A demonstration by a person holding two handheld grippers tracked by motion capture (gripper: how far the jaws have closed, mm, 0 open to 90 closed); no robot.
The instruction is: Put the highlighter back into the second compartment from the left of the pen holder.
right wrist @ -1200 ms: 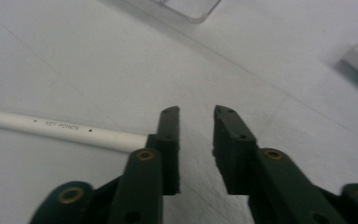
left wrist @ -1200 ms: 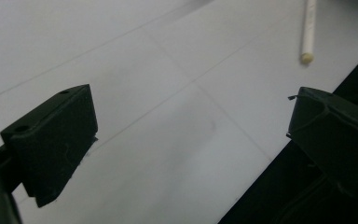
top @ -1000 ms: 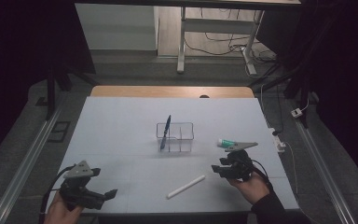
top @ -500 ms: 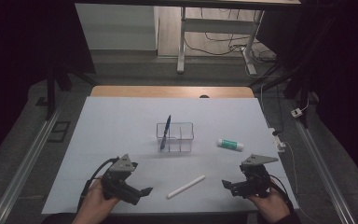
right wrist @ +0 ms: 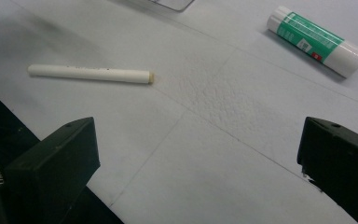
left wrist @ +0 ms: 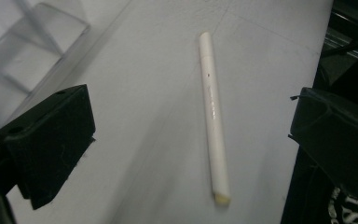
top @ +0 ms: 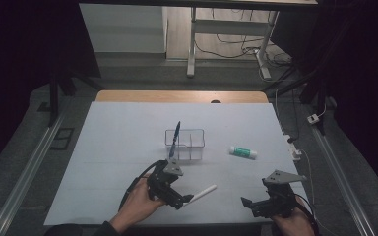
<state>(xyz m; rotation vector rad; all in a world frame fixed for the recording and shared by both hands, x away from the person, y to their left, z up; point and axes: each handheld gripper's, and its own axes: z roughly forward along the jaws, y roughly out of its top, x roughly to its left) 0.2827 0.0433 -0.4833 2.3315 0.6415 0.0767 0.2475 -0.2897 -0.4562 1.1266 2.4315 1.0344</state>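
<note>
Left gripper (top: 184,199) at lower centre, jaws wide, empty, straddling white pen (left wrist: 213,114); next: lower, close. Right gripper (top: 256,206) jaws just opened, empty.

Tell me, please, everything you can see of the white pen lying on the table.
The white pen is a slim, smooth cylinder, plastic by its look, with a faint seam near one end and a yellowish tip at the other. It lies flat on the pale table, near the front edge, in front of the clear organizer. The left gripper hovers at it with fingers spread wide to either side; nothing touches the pen.
</note>
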